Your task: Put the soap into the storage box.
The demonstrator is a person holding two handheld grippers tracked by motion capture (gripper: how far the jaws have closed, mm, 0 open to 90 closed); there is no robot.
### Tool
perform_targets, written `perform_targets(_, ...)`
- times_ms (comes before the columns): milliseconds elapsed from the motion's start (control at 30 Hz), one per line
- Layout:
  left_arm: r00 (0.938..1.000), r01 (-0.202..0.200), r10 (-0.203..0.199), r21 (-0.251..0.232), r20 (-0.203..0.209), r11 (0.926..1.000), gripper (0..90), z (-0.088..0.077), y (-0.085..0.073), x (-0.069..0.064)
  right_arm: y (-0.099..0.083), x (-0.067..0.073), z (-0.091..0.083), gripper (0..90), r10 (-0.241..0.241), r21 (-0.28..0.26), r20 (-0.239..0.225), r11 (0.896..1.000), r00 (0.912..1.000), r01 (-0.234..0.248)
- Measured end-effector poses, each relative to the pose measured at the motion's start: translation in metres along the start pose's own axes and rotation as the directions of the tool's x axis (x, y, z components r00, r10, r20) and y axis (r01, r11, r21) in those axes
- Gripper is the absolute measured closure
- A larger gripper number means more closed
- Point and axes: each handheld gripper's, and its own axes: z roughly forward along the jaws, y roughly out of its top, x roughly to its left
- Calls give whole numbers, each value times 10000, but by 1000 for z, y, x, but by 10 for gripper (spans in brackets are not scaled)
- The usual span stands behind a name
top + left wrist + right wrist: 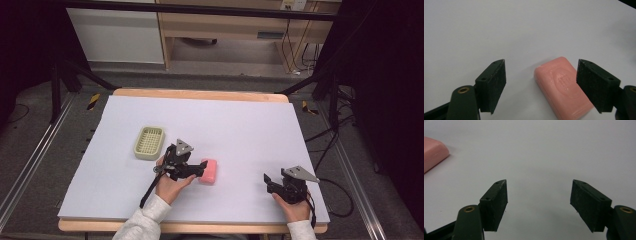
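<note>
Your left hand-held gripper (541, 85) is spread wide with the soap (562, 87) lying on the desk (240, 125) off-centre against its right jaw, so closing now could skid it sideways; your right hand-held gripper (539, 202) gapes empty.

Grey carpet floor (35, 150), wood desk (225, 25) at back, white cabinet (115, 35), black curtains (390, 75) w/ cables.

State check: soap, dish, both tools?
Pink soap bar: flat on the table, between the left tool's jaws, not gripped.
Green soap dish: upright, empty.
Left tool: open.
Right tool: open, nothing between its jaws.
</note>
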Motion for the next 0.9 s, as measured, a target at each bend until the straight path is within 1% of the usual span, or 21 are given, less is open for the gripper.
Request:
perform_targets(200, 9999, -102, 101, 107, 129, 9999, 224, 7, 0, -7, 0, 0, 0, 300, 21, 9, -16, 10000, 10000, -21)
perform_targets(267, 9997, -147, 142, 246, 213, 9996, 217, 11, 0, -10, 0, 0, 0, 300, 30, 1, -25, 10000, 10000, -30)
perform_targets(367, 9995, -158, 150, 311, 275, 9994, 209, 13, -1, -12, 0, 0, 0, 300, 31, 7, -30, 10000, 10000, -31)
perform_targets(467, 9993, -254, 242, 454, 269, 9986, 202, 17, -2, -15, 0, 0, 0, 299, 27, 7, -30, 10000, 10000, -27)
perform_targets(567, 9992, -270, 254, 523, 294, 9983, 195, 20, -2, -18, 0, 0, 0, 299, 31, 18, -41, 10000, 10000, -31)
perform_targets(733, 9992, -367, 353, 733, 195, 9966, 184, 26, -3, -24, 0, 0, 0, 299, 14, 28, -47, 10000, 10000, -14)
perform_targets(900, 9992, -372, 354, 947, 200, 9948, 170, 31, -5, -27, 0, 0, 0, 299, 16, 39, -51, 10000, 10000, -16)
